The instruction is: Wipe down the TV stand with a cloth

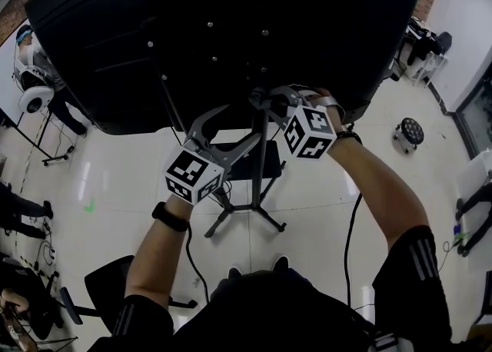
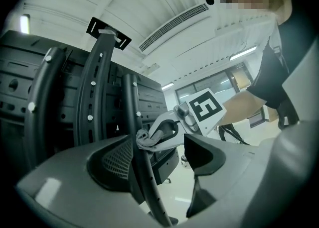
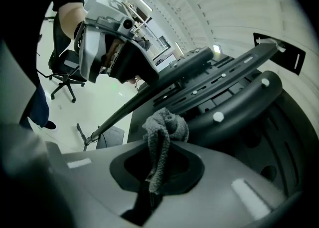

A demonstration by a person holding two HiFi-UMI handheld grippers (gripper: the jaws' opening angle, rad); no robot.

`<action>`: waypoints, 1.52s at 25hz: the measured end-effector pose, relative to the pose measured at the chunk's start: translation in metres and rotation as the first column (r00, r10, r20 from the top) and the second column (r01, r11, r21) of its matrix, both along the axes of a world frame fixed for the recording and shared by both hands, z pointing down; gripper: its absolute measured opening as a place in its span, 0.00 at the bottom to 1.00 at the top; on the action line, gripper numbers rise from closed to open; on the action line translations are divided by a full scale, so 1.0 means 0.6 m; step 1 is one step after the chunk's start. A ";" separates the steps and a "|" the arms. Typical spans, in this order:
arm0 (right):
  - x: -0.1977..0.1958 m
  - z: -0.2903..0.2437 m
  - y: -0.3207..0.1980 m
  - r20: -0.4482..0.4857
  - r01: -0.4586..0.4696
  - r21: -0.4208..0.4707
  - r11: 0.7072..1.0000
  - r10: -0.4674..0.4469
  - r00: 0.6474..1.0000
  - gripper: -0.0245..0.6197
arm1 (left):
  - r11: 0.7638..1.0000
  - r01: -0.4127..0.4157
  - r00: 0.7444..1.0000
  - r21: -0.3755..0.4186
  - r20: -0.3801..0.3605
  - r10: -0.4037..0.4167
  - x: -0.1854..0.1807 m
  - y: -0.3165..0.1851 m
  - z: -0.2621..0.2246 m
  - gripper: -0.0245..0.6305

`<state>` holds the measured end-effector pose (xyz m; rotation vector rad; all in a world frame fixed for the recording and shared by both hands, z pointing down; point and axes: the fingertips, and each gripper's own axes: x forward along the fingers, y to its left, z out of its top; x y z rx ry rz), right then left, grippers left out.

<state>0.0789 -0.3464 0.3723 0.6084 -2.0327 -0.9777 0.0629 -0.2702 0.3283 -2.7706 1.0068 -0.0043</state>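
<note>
The black TV (image 1: 231,20) hangs on a black stand, whose pole (image 1: 262,166) runs down to floor legs. My right gripper (image 1: 265,99) is up at the pole behind the screen, shut on a grey knitted cloth (image 3: 162,132) that presses against the stand's curved bracket arm (image 3: 234,102). The left gripper view shows the same cloth (image 2: 144,140) bunched against the pole (image 2: 134,112). My left gripper (image 1: 240,124) is lower and to the left, open, with the pole running between its jaws (image 2: 157,157) close to the left one.
The stand's base legs (image 1: 246,212) spread on the pale tiled floor below my hands. A black office chair (image 1: 108,281) stands at lower left. A cable (image 1: 350,235) hangs from my right arm. People and gear stand at the far left (image 1: 34,74), and a round black item (image 1: 407,131) at right.
</note>
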 end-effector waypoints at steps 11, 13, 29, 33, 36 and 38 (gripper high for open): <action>-0.011 0.100 0.006 0.000 0.026 -0.090 0.996 -0.026 1.000 0.07 | 0.995 0.017 1.000 -0.100 0.007 -0.016 -0.009 -0.006 0.098 0.56; -0.012 0.124 0.009 -0.002 0.024 -0.114 0.993 -0.025 1.000 0.07 | 0.993 0.018 1.000 -0.113 0.010 -0.016 -0.012 -0.004 0.115 0.56; -0.009 0.355 0.017 -0.020 0.016 -0.265 0.964 -0.022 1.000 0.07 | 0.951 0.049 0.996 -0.304 0.083 -0.024 -0.019 -0.009 0.362 0.56; -0.010 0.417 0.014 -0.033 0.010 -0.287 0.958 -0.020 0.999 0.07 | 0.933 0.054 0.995 -0.355 0.092 -0.022 -0.018 -0.013 0.423 0.57; -0.010 0.467 0.014 -0.038 0.005 -0.313 0.950 -0.017 0.999 0.07 | 0.928 0.071 0.992 -0.365 0.125 -0.026 -0.018 -0.017 0.472 0.57; -0.014 0.500 0.014 -0.036 0.002 -0.325 0.946 -0.015 0.999 0.07 | 0.922 0.081 0.989 -0.380 0.147 -0.026 -0.020 -0.019 0.510 0.58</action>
